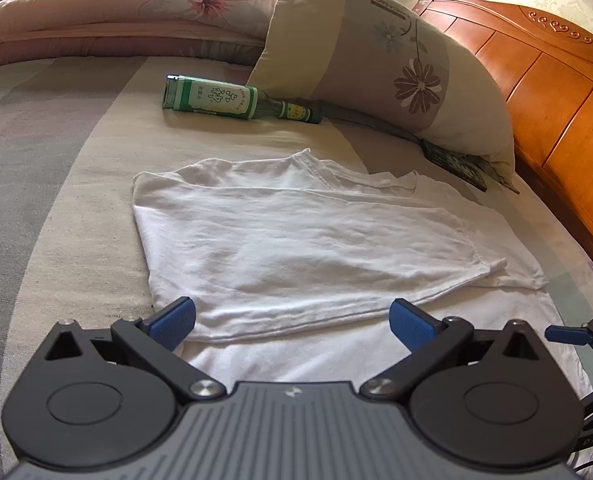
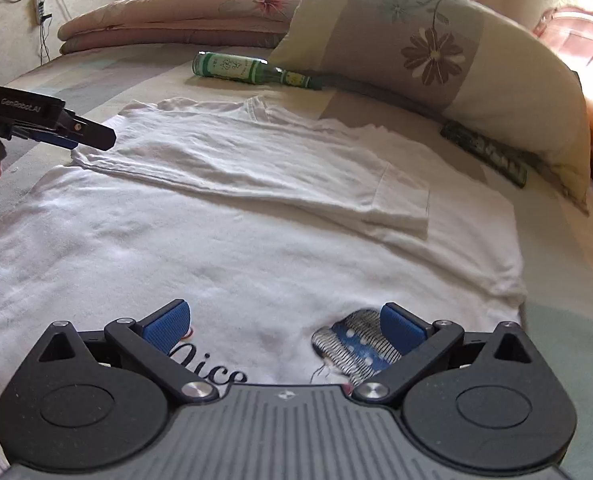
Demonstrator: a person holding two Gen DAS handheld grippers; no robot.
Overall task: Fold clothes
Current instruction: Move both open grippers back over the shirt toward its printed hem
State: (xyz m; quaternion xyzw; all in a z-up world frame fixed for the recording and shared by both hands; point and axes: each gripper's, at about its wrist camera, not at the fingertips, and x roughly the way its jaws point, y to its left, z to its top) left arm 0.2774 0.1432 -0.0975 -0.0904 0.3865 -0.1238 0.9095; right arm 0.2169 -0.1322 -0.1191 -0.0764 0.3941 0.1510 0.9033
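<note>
Left gripper (image 1: 292,320) hangs low over the bed (image 1: 56,200), blue pads (image 1: 174,322) spread wide, nothing between them. Just beyond its tips, the folded edge of the white T-shirt (image 1: 296,248) lies flat across the sheet. The shirt's top part is doubled over onto the body, collar toward the far side, one sleeve lying at the right edge. Behind the shirt, a green bottle (image 1: 232,102) lies on its side, neck pointing at the pillow (image 1: 376,60). A dark flat thing (image 1: 456,164) pokes out from under the pillow; what it is, I cannot tell. Orange wooden headboard (image 1: 556,120) at far right. A rolled quilt (image 1: 116,12) sits at the back.

Over to the right gripper (image 2: 284,326): also released, pads (image 2: 400,328) well apart, hovering above the shirt's printed front, where script lettering (image 2: 212,372) and a blue spotted patch (image 2: 352,344) show. From here the left gripper juts in at the left, near the fold's corner.
</note>
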